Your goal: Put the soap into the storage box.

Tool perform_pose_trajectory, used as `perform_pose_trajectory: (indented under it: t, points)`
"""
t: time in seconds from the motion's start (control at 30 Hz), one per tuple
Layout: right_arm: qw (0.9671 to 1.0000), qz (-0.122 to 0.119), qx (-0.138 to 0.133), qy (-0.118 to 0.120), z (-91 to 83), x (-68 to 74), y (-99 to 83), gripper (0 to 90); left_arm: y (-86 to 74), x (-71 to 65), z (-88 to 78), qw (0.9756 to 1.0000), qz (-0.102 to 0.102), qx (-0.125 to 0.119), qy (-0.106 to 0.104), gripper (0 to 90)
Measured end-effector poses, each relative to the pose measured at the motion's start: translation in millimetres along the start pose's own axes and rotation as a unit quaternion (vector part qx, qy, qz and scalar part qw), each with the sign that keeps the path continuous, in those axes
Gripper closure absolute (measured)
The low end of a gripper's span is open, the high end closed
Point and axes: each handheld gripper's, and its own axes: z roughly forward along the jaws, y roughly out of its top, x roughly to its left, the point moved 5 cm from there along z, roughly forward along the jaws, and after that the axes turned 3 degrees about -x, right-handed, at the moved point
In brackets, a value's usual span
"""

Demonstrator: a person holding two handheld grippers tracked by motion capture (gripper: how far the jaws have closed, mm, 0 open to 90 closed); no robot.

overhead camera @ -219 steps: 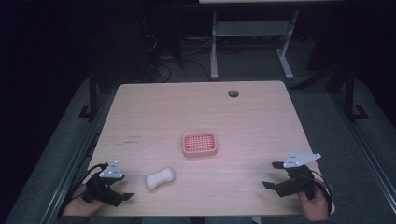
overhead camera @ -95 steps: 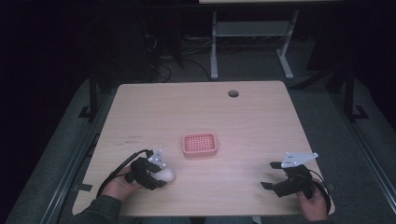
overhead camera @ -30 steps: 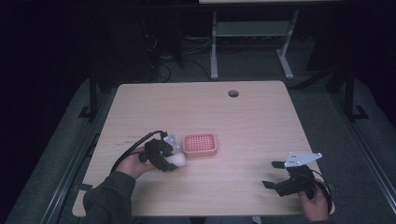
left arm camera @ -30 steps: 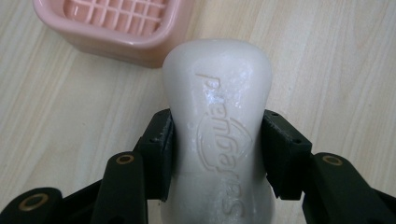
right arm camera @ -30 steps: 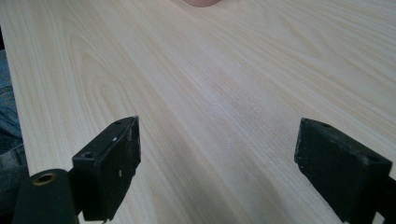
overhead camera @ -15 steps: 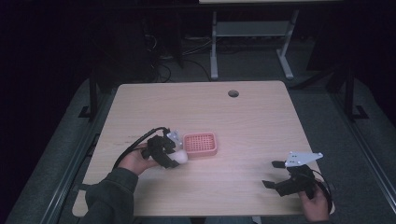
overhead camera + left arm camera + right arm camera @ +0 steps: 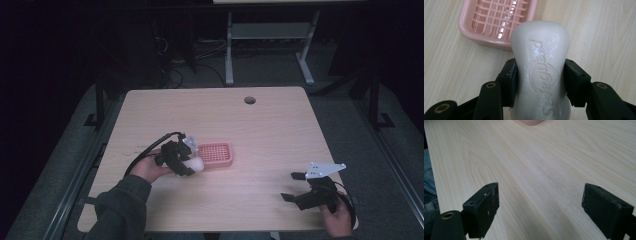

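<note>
The left gripper has its jaws clamped on the waist of a white soap bar, whose long axis runs straight out ahead between them. The pink soap dish lies on the counter just beyond the bar's far end, ahead and to the left. The right gripper, jaws apart and empty, is well off.

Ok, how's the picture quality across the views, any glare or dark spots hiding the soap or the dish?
High view: dim, surroundings nearly black, soap a small pale blob by the pink dish. Left gripper view: bright and sharp, embossed lettering readable, mild glare on the dish grid. Right gripper view: evenly lit table, near jaws slightly soft.
</note>
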Motion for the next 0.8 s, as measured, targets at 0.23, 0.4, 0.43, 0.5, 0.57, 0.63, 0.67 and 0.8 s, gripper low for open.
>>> perform_pose_trajectory:
  t: [0.23, 0.4, 0.43, 0.5, 0.57, 0.63, 0.67, 0.8]
  points:
    - [1.0, 0.001, 0.0, 0.0, -0.7, 0.0, -0.1, 14.1, 5.4, 3.1, 1.5, 1.0, 0.004, 0.007, 0.001, 49.6]
    - [1.0, -0.001, 0.0, 0.0, -0.8, -0.4, -0.2, 14.2, 9.9, 5.8, 0.0, 1.0, 0.005, 0.006, 0.003, 49.6]
    - [1.0, -0.001, 0.0, 0.0, -0.8, -0.4, -0.2, 14.1, 10.6, 6.4, -0.2, 1.0, 0.006, 0.007, 0.002, 49.6]
    - [1.0, -0.001, 0.0, -0.001, -1.1, -0.8, -0.3, 14.2, 12.1, 7.4, 0.2, 0.9999, 0.006, 0.009, 0.002, 49.6]
    - [1.0, -0.002, -0.001, -0.001, -1.3, -1.0, -0.3, 14.1, 13.6, 8.0, 0.3, 0.9999, 0.007, 0.01, 0.002, 49.6]
    - [1.0, -0.002, -0.002, -0.001, -1.4, -1.0, -0.3, 14.2, 15.4, 8.8, 0.4, 0.9999, 0.007, 0.01, 0.002, 49.6]
    - [1.0, -0.002, -0.002, -0.001, -1.5, -1.1, -0.3, 14.1, 16.3, 9.1, 0.4, 0.9999, 0.007, 0.009, 0.001, 49.6]
    - [1.0, -0.001, -0.003, -0.001, -1.6, -1.2, -0.3, 14.2, 19.7, 11.4, 0.6, 0.9999, 0.011, 0.011, 0.003, 49.6]
